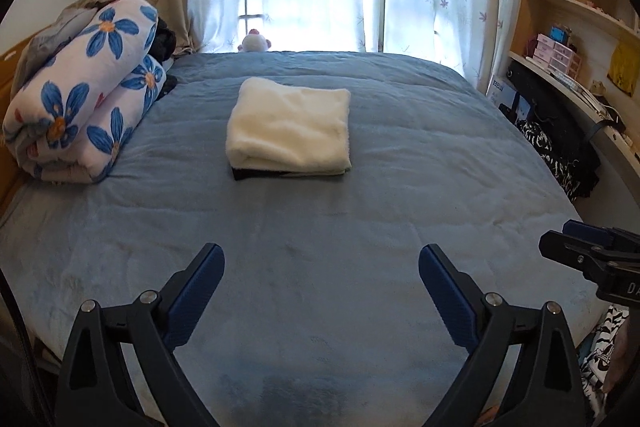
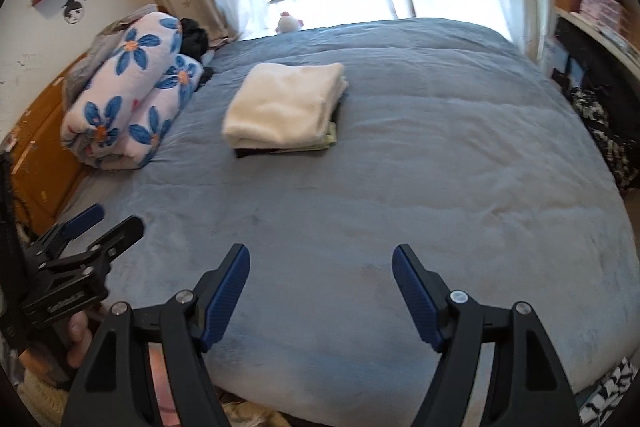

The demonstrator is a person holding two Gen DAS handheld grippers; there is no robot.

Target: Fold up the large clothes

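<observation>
A folded cream fleece garment [image 1: 289, 125] [image 2: 282, 103] lies on top of a small stack of folded clothes in the middle of the blue bed [image 1: 400, 195] [image 2: 420, 167]; a dark layer shows under its near edge. My left gripper [image 1: 320, 259] hangs over the near part of the bed, well short of the stack, jaws wide apart with nothing between them. My right gripper [image 2: 321, 261] is likewise open and empty above the near bed. Each gripper shows at the edge of the other's view, the right gripper [image 1: 588, 251] and the left gripper [image 2: 104, 223].
A rolled white blanket with blue flowers [image 1: 80, 99] [image 2: 128, 95] lies at the bed's left side beside a wooden headboard. A small plush toy [image 1: 254, 41] sits by the curtained window. Shelves and a desk [image 1: 568, 67] line the right wall, with dark patterned cloth [image 1: 560, 155] below.
</observation>
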